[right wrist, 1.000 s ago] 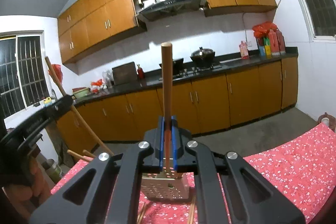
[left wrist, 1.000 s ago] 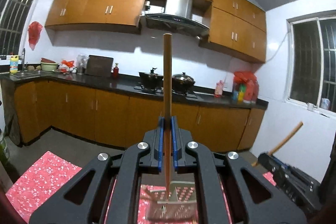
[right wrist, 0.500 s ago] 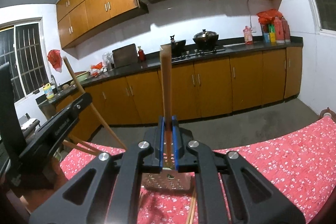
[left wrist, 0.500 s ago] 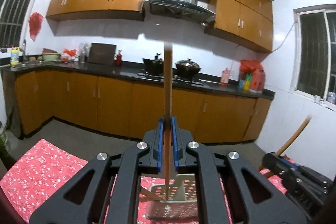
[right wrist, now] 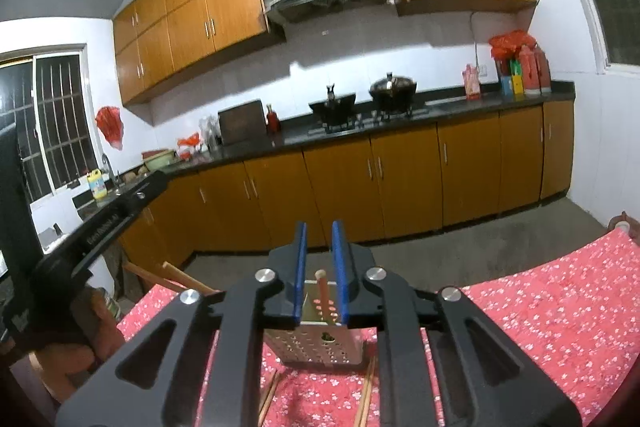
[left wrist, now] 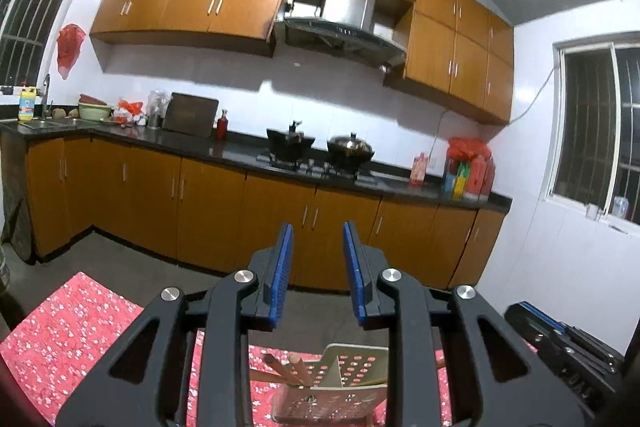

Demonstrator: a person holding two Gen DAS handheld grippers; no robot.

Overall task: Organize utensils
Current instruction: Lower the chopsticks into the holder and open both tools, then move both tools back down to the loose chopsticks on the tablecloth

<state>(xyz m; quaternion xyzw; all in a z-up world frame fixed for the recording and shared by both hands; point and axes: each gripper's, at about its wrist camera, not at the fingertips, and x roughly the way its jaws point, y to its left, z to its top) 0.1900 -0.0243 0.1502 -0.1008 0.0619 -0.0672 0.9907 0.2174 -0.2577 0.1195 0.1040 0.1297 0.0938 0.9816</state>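
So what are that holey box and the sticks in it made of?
The perforated holder looks like brushed metal: dull grey sheen, punched round holes. The chopsticks look like wood or bamboo: matte brown, one tinted reddish.

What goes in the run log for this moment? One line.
left gripper: open, empty | right gripper: open, empty | chopsticks: in holder | loose chopsticks: on tablecloth
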